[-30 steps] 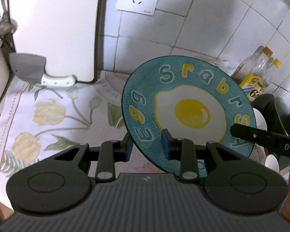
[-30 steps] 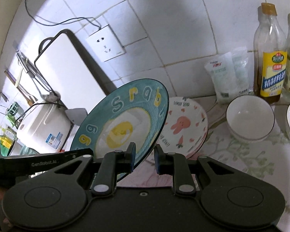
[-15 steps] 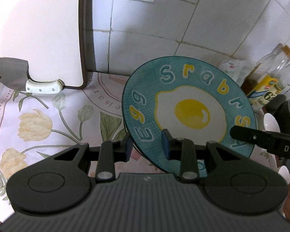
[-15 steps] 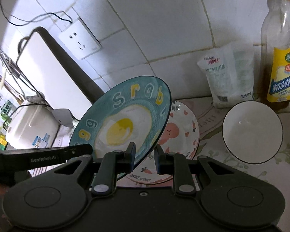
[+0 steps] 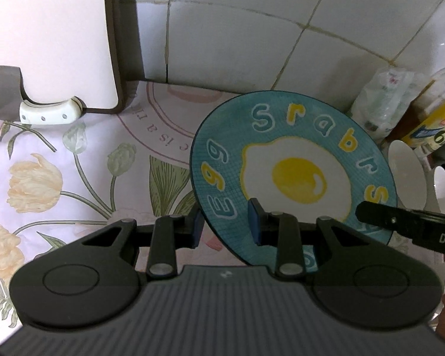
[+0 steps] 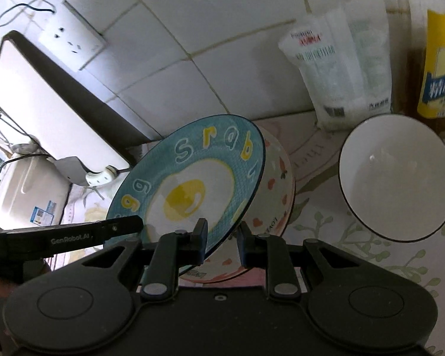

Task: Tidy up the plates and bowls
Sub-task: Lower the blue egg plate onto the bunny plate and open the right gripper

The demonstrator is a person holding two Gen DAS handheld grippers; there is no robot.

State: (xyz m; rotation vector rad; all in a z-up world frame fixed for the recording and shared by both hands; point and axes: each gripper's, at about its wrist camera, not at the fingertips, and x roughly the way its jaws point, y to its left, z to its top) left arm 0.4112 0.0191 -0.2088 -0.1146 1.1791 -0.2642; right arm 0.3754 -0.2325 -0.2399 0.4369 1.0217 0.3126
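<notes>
A blue plate (image 5: 293, 172) with a fried-egg picture and coloured letters hangs tilted above the counter. My left gripper (image 5: 225, 224) is shut on its near left rim, with the blue pads (image 5: 253, 222) on either face. In the right wrist view my right gripper (image 6: 222, 237) is shut on the same blue plate (image 6: 192, 184) at its lower right rim. Right beneath it lies a stack of white plates with pink and red prints (image 6: 277, 184), partly hidden. A white bowl with a dark rim (image 6: 397, 178) stands to the right of the stack.
A white cutting board (image 5: 44, 29) leans on the tiled wall, a cleaver with a white handle (image 5: 47, 111) in front of it. A plastic bag (image 6: 341, 68) and oil bottles (image 6: 439, 59) stand at the back right. A rice cooker (image 6: 29, 184) sits far left. A floral cloth (image 5: 74, 172) covers the counter.
Both grippers have come down and toward the wall with the blue plate held between them. The plate now hangs low over the printed plates, and the white bowl looks much closer.
</notes>
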